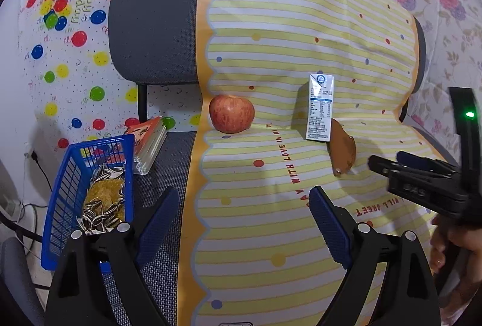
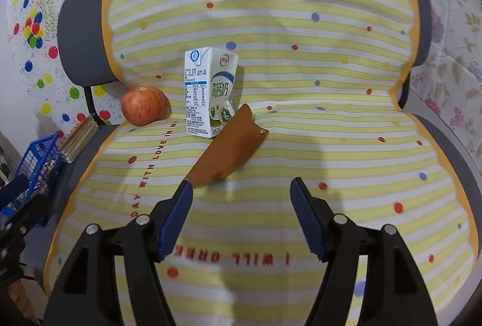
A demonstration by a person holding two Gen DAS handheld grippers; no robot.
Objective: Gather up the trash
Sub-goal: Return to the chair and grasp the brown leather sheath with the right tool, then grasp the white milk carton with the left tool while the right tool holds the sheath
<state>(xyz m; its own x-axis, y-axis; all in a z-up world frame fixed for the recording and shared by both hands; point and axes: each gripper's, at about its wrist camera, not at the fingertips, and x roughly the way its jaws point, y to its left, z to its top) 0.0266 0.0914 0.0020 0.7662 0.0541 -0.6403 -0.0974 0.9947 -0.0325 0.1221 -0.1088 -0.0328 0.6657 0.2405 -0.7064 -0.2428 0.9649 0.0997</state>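
A white milk carton (image 2: 208, 91) stands upright on the striped cloth (image 2: 301, 145) that covers a chair seat. A flat brown piece (image 2: 232, 148) lies against the carton's base and reaches toward me. A red apple (image 2: 143, 105) sits to the carton's left. My right gripper (image 2: 242, 186) is open and empty, its left fingertip close to the brown piece's near end. My left gripper (image 1: 244, 196) is open and empty over the cloth, well short of the apple (image 1: 231, 114) and the carton (image 1: 320, 107). The blue basket (image 1: 67, 175) at the left holds sunflower seed shells.
A small book (image 1: 149, 142) lies on the bare grey seat between basket and apple. The chair back (image 1: 156, 18) rises behind, also draped with cloth. Balloon-print sheeting and floral fabric hang around. Cables run along the floor at far left. A person's hand (image 1: 452, 241) holds the right gripper (image 1: 388, 163).
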